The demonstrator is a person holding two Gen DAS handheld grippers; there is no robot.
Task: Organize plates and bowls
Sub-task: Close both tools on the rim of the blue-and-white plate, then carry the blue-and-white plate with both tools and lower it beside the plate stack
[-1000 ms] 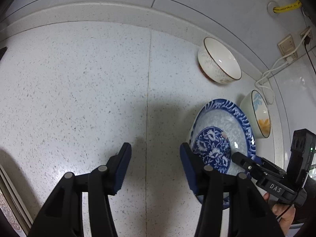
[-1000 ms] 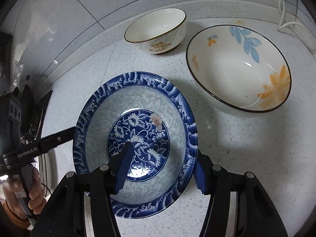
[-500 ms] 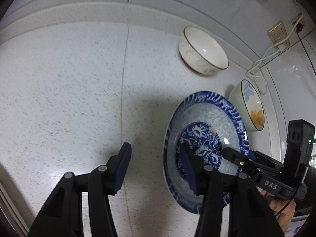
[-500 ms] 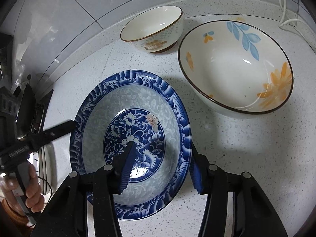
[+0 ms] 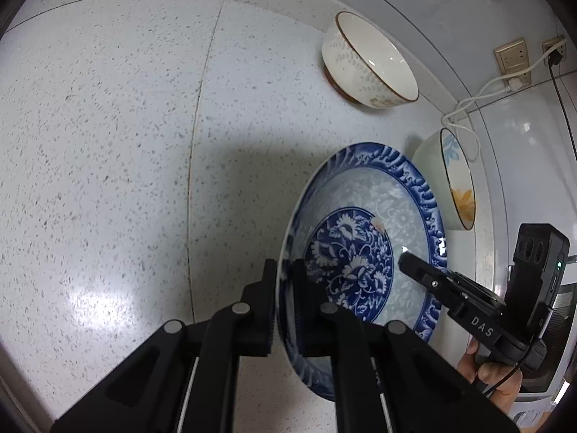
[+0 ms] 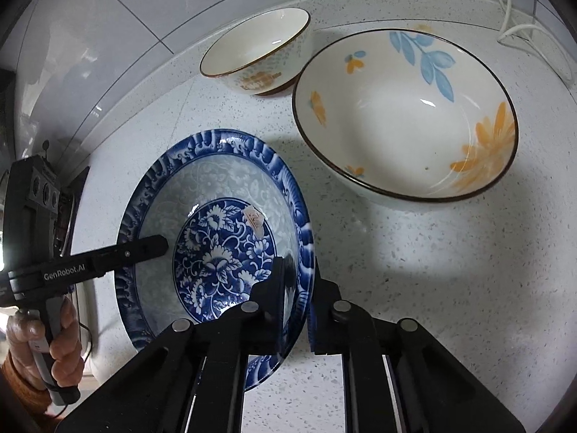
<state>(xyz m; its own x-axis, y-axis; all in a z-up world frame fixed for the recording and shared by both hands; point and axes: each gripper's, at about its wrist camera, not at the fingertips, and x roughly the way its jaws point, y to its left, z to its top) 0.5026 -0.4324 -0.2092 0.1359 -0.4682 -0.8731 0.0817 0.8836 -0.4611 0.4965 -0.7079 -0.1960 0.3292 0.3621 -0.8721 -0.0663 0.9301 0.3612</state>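
Observation:
A blue-and-white patterned plate [image 5: 364, 238] [image 6: 216, 238] sits on the speckled white counter [image 5: 108, 144]. My left gripper [image 5: 285, 278] is shut on the plate's left rim, one finger inside and one outside. My right gripper [image 6: 297, 278] is shut on the opposite, right rim in the same way. A large white bowl with orange and blue flowers [image 6: 404, 115] [image 5: 452, 180] stands just right of the plate. A smaller white bowl with a brown rim [image 6: 258, 54] [image 5: 368, 65] stands behind, near the wall.
A white cable [image 5: 479, 101] runs from wall sockets [image 5: 512, 59] down behind the flowered bowl. A white appliance [image 5: 541, 379] stands at the right edge. A stove edge [image 6: 66, 216] lies left of the plate. A hand [image 6: 47, 342] holds the left gripper's handle.
Both grippers have closed onto the plate's opposite rims. The left gripper moved right and down to reach the rim. The right gripper stayed nearly in place.

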